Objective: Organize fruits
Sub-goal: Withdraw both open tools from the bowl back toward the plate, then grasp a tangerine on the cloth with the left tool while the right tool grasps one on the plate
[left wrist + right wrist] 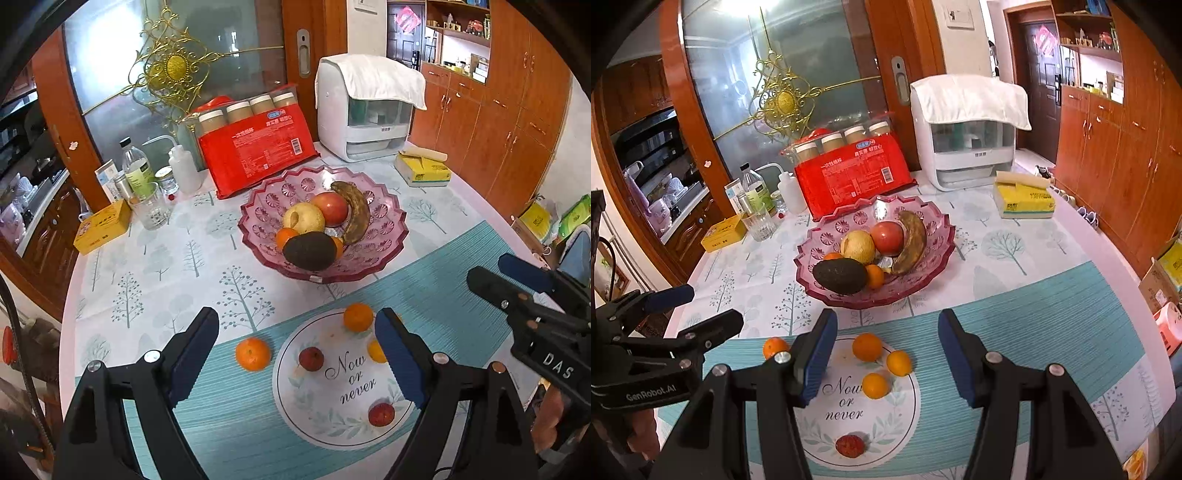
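A pink glass fruit bowl [384, 254] [923, 280] holds an avocado [309, 250] [840, 276], a pear, a red apple, a brown banana and small oranges. On the teal placemat lie loose oranges [253, 353] [358, 316] [867, 346] [899, 363] [875, 386] and small red fruits [311, 358] [381, 414] [850, 445]. My left gripper [295, 358] is open and empty above the mat's printed circle. My right gripper [886, 354] is open and empty above the oranges. Each gripper also shows in the other's view: the right one [517, 291], the left one [683, 314].
Behind the bowl stand a red pack of paper cups [258, 147], a white appliance with a towel [365, 110], a yellow tissue pack [423, 170], bottles, a glass [151, 208] and a yellow box [103, 229]. The round table's edge curves at left and right.
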`<state>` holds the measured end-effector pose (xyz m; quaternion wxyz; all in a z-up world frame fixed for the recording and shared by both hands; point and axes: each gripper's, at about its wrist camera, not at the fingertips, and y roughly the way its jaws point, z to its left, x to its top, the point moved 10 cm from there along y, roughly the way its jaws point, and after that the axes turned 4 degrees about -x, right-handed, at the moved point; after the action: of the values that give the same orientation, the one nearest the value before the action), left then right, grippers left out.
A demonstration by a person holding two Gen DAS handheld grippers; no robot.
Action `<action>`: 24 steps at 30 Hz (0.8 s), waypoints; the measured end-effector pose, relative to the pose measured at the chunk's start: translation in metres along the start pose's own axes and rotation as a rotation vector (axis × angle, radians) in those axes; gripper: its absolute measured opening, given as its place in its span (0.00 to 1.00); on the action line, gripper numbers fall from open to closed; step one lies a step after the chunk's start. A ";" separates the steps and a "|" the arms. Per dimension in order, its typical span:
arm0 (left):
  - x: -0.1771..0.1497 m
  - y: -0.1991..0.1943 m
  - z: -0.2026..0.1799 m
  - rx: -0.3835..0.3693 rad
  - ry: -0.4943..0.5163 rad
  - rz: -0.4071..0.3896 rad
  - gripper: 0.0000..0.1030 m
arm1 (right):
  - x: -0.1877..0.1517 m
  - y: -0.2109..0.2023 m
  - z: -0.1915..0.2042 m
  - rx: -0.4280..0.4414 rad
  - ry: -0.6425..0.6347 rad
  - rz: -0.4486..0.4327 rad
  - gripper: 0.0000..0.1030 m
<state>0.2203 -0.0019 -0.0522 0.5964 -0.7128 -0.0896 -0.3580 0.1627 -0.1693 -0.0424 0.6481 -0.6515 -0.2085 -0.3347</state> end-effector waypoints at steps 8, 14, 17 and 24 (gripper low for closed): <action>-0.022 0.006 0.016 0.032 -0.031 0.030 0.83 | -0.015 0.009 0.008 0.009 -0.049 0.033 0.56; -0.046 0.030 0.037 0.040 -0.069 0.087 0.83 | -0.041 0.040 0.013 0.016 -0.056 0.125 0.56; -0.059 0.048 0.051 0.042 -0.097 0.118 0.83 | -0.051 0.056 0.017 0.019 -0.057 0.165 0.56; -0.076 0.085 0.075 0.060 -0.136 0.159 0.83 | -0.067 0.095 0.029 0.025 -0.058 0.248 0.56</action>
<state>0.2423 0.0662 -0.1684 0.6368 -0.7219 -0.0835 -0.2575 0.1887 -0.1374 -0.1551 0.6863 -0.6736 -0.1489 -0.2304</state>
